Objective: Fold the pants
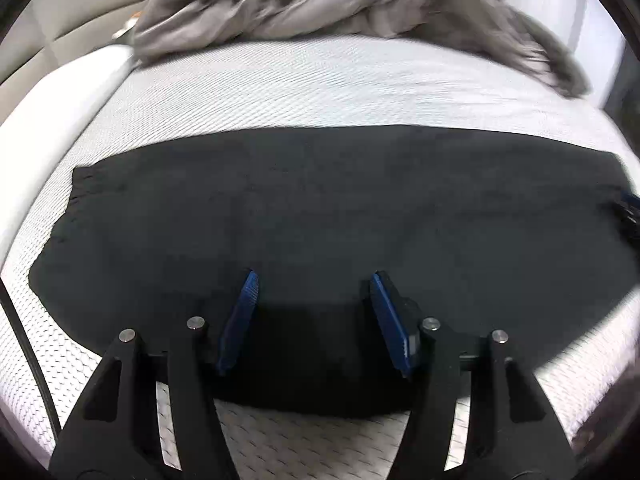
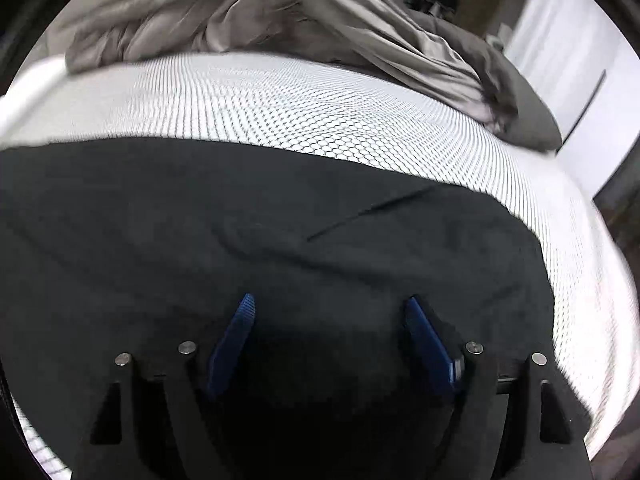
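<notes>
Right, your black, matte fabric pants (image 1: pixel 320 208) lie flat across the white honeycomb-textured mattress (image 1: pixel 304 88), spread as one wide band from left to right, w/ the near edge running just under both tools. In the left wrist view the cloth shows a stepped, narrower end at the far left, and its far edge is a clean line against the mattress. In the right wrist view you see the other end, rounded off at the right, w/ one thin diagonal crease in the upper layer and a soft ridge below it.

Your left gripper (image 1: pixel 314 280) hangs over the near part of the pants, blue ribbed pads (image 1: pixel 240 320) apart at roughly mid spread, nothing between them but the cloth surface below; no fabric is pinched. Your right gripper (image 2: pixel 330 304) also sits above the pants, blue pads wider apart than the left pair, nothing clamped. Can't tell whether either set of tips touches the cloth.

A sliver of the right tool shows at the far right edge of the left wrist view, approx. level w/ the pants' end.

Behind the pants, a crumpled grey satin-like duvet (image 2: pixel 248 20) is bunched along the far side of the mattress, well apart from the pants. Both views are somewhat motion-blurred.
</notes>
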{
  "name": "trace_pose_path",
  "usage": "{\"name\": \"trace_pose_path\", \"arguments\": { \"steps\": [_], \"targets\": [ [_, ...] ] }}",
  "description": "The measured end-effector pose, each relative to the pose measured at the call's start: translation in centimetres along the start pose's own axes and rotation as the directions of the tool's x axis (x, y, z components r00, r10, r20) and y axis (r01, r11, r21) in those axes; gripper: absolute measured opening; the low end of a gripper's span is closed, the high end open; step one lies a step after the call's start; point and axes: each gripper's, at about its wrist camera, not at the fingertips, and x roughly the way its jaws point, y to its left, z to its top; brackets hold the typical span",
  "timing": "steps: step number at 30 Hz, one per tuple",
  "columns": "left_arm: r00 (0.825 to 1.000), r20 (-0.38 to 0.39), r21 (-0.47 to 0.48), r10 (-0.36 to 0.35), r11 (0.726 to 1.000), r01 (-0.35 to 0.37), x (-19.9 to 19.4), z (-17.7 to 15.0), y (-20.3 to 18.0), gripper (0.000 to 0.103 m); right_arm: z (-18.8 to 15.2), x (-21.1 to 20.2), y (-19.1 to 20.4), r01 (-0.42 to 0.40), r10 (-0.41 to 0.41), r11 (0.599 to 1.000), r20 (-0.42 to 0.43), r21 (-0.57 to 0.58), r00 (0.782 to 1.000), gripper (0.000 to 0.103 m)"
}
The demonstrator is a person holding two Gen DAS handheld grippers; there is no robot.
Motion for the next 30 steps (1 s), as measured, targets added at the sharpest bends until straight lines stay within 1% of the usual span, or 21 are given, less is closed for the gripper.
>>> {"name": "trace_pose_path", "arguments": {
  "steps": [1, 3, 4, 5, 7, 8, 9, 10, 11, 12, 13, 15, 16, 18, 19, 20, 21, 23, 26, 28, 30],
  "targets": [
    [0.998, 0.012, 0.025, -0.058, 0.998, 0.058, -0.3, -0.1, -1.2, 0.056, 0.1, -0.6, 0.4, -0.019, 0.019, 1.0, 0.013, -0.003, 1.0, 0.074],
    [0.99, -0.022, 0.08, -0.138, 0.987, 0.14, 0.4, -0.3, -4.5, 0.056, 0.7, -2.5, 3.5, -0.146, 0.151, 0.987, 0.065, -0.07, 0.986, 0.074],
    [0.989, -0.055, 0.107, -0.137, 0.984, 0.143, 1.1, -0.5, -5.9, 0.056, 0.8, -3.2, 5.0, -0.189, 0.198, 0.976, 0.078, -0.111, 0.977, 0.074],
    [0.992, -0.077, 0.158, -0.095, 0.982, 0.107, 2.1, -0.5, -7.1, 0.057, 0.9, -3.8, 7.2, -0.233, 0.249, 0.957, 0.076, -0.17, 0.966, 0.074],
    [0.997, -0.068, 0.187, -0.048, 0.98, 0.06, 2.4, -0.7, -7.2, 0.065, 0.5, -3.7, 9.7, -0.28, 0.298, 0.925, 0.034, -0.257, 0.954, 0.074],
    [0.996, -0.071, 0.161, -0.051, 0.985, 0.061, 2.1, -0.6, -6.5, 0.065, 0.1, -3.6, 10.7, -0.269, 0.289, 0.917, 0.026, -0.296, 0.957, 0.074],
    [0.996, -0.073, 0.123, -0.057, 0.99, 0.066, 2.0, -0.5, -4.9, 0.065, -0.5, -3.3, 11.2, -0.222, 0.246, 0.912, 0.029, -0.346, 0.969, 0.074],
    [0.997, -0.071, 0.078, -0.037, 0.996, 0.043, 1.6, -0.8, -3.1, 0.065, -0.6, -3.1, 10.9, -0.204, 0.229, 0.911, 0.03, -0.359, 0.973, 0.075],
    [0.998, -0.065, 0.056, -0.003, 0.998, 0.007, 1.4, -1.0, -1.5, 0.065, -0.8, -2.8, 10.0, -0.203, 0.226, 0.916, 0.027, -0.345, 0.974, 0.076],
    [0.998, -0.059, 0.034, 0.024, 0.999, -0.022, 1.0, -1.1, -0.1, 0.065, -0.8, -2.5, 8.0, -0.204, 0.218, 0.936, 0.019, -0.288, 0.976, 0.076],
    [0.998, -0.058, 0.005, 0.018, 1.0, -0.018, 0.5, -1.5, 1.2, 0.064, -0.7, -2.4, 6.8, -0.167, 0.177, 0.953, 0.017, -0.254, 0.984, 0.076],
    [0.999, -0.041, -0.011, -0.007, 1.0, 0.006, -0.5, -1.4, 2.6, 0.064, -0.9, -1.4, 4.0, -0.033, 0.038, 0.977, 0.021, -0.21, 0.999, 0.076],
    [0.999, -0.024, -0.007, -0.034, 0.999, 0.034, -1.2, -1.5, 3.0, 0.064, -1.2, -1.1, 2.4, -0.016, 0.019, 0.983, 0.015, -0.184, 1.0, 0.076],
    [0.997, 0.053, -0.036, -0.05, 0.998, 0.052, -3.1, -1.4, 4.9, 0.064, -1.6, -1.6, 0.5, -0.05, 0.052, 0.99, 0.01, -0.129, 0.999, 0.076],
    [0.998, 0.067, -0.085, -0.022, 0.996, 0.027, -3.1, -1.0, 6.2, 0.065, -1.5, -1.7, 0.1, -0.051, 0.053, 0.991, 0.013, -0.122, 0.999, 0.076],
    [0.998, 0.054, -0.164, 0.044, 0.986, -0.034, -2.4, -0.3, 7.9, 0.065, -1.5, -1.7, 0.0, -0.057, 0.059, 0.991, 0.018, -0.122, 0.998, 0.076],
    [0.996, 0.027, -0.236, 0.089, 0.969, -0.08, -1.6, -0.2, 9.3, 0.064, -1.4, -1.7, 0.1, -0.069, 0.073, 0.989, 0.021, -0.131, 0.997, 0.076],
    [0.988, -0.065, -0.341, 0.137, 0.928, -0.151, 0.9, -0.3, 12.3, 0.061, -1.4, -1.5, 0.6, -0.083, 0.087, 0.985, 0.022, -0.151, 0.996, 0.076],
    [0.97, -0.088, -0.384, 0.227, 0.891, -0.243, 1.1, -0.7, 14.1, 0.057, -2.0, -1.5, 2.4, -0.079, 0.082, 0.982, 0.015, -0.172, 0.997, 0.077],
    [0.948, -0.095, -0.39, 0.303, 0.865, -0.316, 0.2, -0.7, 14.2, 0.049, -1.6, -1.9, 3.3, -0.07, 0.072, 0.984, 0.012, -0.162, 0.997, 0.079],
    [0.938, -0.11, -0.402, 0.329, 0.848, -0.345, -0.8, -0.9, 13.4, 0.049, -1.7, -1.7, 3.0, -0.033, 0.036, 0.987, 0.019, -0.159, 0.999, 0.082]
  ]
}}
